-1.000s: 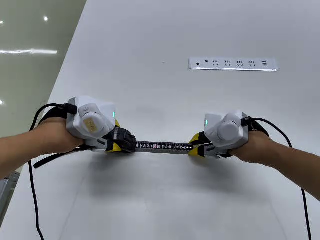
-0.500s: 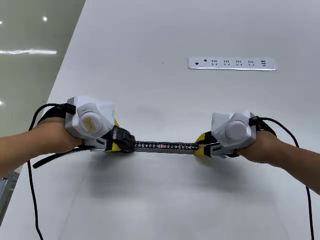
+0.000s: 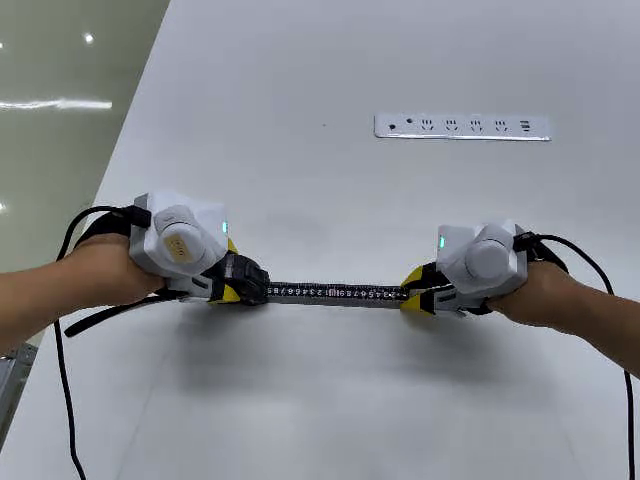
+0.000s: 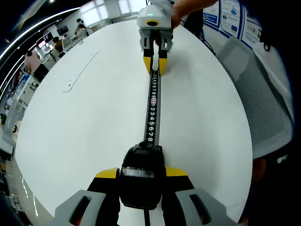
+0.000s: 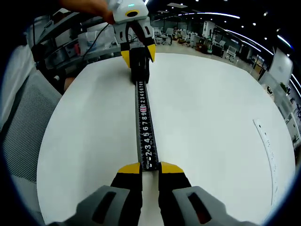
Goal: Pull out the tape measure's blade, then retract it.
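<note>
A black tape measure case (image 4: pixel 142 175) sits low on the white table, and my left gripper (image 3: pixel 232 285) is shut on it. In the right gripper view the same case (image 5: pixel 139 64) shows at the far end. Its black blade (image 3: pixel 335 292) with white numbers runs flat over the table to my right gripper (image 3: pixel 410 293), which is shut on the blade's tip (image 5: pixel 147 165). From the left gripper view the blade (image 4: pixel 153 110) stretches straight away to the right gripper (image 4: pixel 155 63). Both grippers have yellow-tipped fingers (image 5: pixel 128 168).
A white power strip (image 3: pixel 462 127) lies flat on the table beyond the grippers. The table's left edge (image 3: pixel 118 150) drops to a glossy floor. Black cables (image 3: pixel 66 380) trail from both grippers toward me. A grey mesh chair (image 4: pixel 254 94) stands by the table.
My right gripper has moved to the right with the blade tip, drawing more blade out of the case. The left gripper and case have stayed put.
</note>
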A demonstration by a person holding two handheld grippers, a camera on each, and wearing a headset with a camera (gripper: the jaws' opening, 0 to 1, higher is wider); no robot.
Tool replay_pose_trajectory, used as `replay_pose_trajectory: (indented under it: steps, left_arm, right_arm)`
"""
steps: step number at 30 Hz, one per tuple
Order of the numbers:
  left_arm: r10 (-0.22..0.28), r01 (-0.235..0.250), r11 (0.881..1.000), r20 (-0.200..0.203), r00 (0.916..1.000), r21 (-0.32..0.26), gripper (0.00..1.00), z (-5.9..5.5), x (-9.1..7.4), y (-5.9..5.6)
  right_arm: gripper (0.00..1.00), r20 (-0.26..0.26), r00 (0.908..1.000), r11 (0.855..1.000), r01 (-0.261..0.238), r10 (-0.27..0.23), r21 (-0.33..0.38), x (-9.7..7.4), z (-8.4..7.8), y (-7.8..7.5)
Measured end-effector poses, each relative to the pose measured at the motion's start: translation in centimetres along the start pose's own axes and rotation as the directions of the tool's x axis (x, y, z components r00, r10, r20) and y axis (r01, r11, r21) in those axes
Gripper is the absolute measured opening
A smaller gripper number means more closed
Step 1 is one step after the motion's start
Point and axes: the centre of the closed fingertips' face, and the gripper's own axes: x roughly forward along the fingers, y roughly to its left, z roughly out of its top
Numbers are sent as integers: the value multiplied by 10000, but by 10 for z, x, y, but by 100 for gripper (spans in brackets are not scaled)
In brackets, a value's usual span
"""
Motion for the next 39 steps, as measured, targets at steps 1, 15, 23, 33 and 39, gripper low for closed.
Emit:
replay_pose_trajectory:
  steps: [1, 15, 23, 33, 39]
  left_arm:
    - [-3, 3, 10000, 0, 10000, 3, 31, 0, 0, 0]
    - [-21, 21, 10000, 1, 10000, -20, 30, 0, 0, -1]
    - [-45, 45, 10000, 0, 10000, 12, 30, -1, 0, -1]
    - [-53, 53, 10000, -1, 10000, 5, 30, -1, 0, -1]
    - [-58, 58, 10000, 6, 10000, 32, 30, -1, 0, -1]
  right_arm:
    - [10, -12, 10000, 10000, 15, -15, 23, 0, -1, 0]
    - [10, -115, 9999, 9999, 109, -108, 66, -9, -12, -3]
    - [10, -167, 9997, 9998, 182, -180, 128, -15, -18, -3]
    - [10, -214, 9993, 9990, 309, -303, 321, -23, -28, -6]
    - [10, -259, 9991, 9986, 335, -325, 418, -29, -31, -5]
